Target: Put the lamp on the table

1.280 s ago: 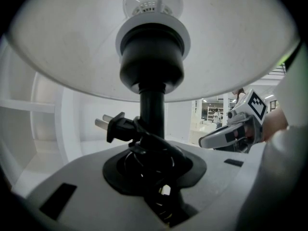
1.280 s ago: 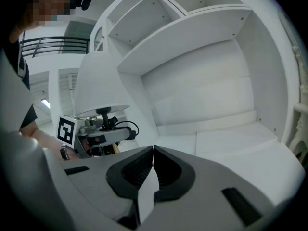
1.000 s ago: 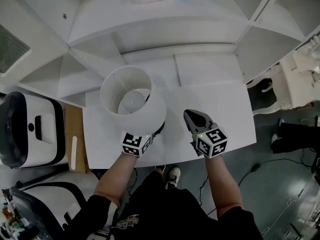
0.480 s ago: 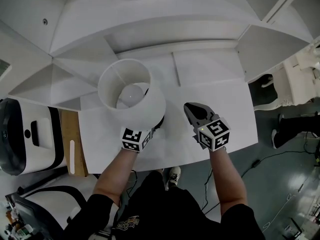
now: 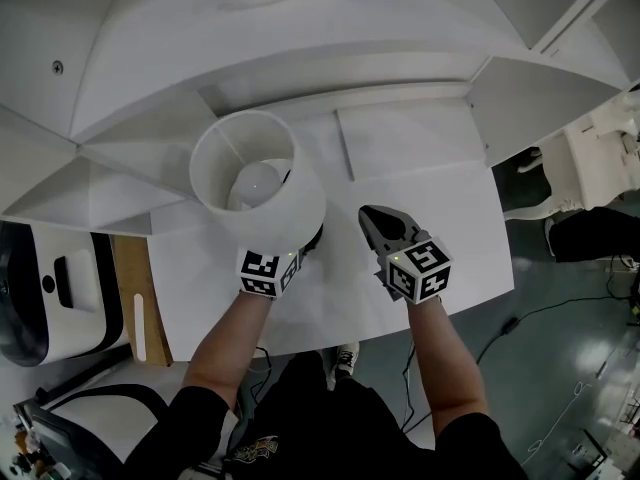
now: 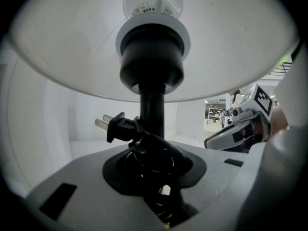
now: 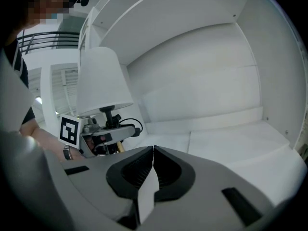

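Lamp edges forward over table, upright since left hand-held gripper clamps its stem; right hand-held gripper clenched, empty.

Lab-like studio; white shelving; floor cables.

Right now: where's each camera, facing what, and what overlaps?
Head view: on person's head, steeply down at table; both forearms, left gripper, right gripper show.
Left gripper view: on left gripper, facing along jaws clamping lamp stem; right gripper at right.
Right gripper view: on right gripper, jaws shut, facing white shelving; left gripper at left.
Shared: lamp in all three.
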A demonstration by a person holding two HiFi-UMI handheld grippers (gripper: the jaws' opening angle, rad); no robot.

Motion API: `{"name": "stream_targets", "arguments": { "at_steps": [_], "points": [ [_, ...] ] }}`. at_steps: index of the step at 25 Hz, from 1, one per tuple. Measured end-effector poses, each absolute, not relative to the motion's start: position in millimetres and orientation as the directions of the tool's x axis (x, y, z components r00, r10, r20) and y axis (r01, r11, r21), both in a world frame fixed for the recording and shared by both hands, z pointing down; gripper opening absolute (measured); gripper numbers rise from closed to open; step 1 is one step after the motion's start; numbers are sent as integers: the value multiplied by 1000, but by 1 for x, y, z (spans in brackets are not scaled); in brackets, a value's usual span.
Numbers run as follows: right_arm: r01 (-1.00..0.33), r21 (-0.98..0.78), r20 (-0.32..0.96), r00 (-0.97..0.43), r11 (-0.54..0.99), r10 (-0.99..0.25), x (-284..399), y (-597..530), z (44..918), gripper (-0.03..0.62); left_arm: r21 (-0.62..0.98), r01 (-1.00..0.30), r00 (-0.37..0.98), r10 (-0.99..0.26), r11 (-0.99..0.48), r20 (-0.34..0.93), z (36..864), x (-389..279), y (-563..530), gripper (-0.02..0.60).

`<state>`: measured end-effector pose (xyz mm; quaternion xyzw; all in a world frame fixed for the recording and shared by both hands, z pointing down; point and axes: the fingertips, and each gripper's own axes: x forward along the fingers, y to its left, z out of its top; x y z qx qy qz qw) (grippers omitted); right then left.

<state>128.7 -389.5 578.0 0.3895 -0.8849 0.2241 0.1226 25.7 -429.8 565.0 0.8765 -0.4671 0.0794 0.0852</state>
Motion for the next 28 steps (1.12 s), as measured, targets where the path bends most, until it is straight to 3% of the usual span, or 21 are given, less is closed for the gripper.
{"name": "stream_targets", "arguments": {
  "at_steps": [28],
  "points": [
    [-763, -352, 432, -647, 542, -629, 141, -388, 612, 26, 10, -850, 520, -838, -526, 163, 588, 28, -466, 115]
  ]
}}
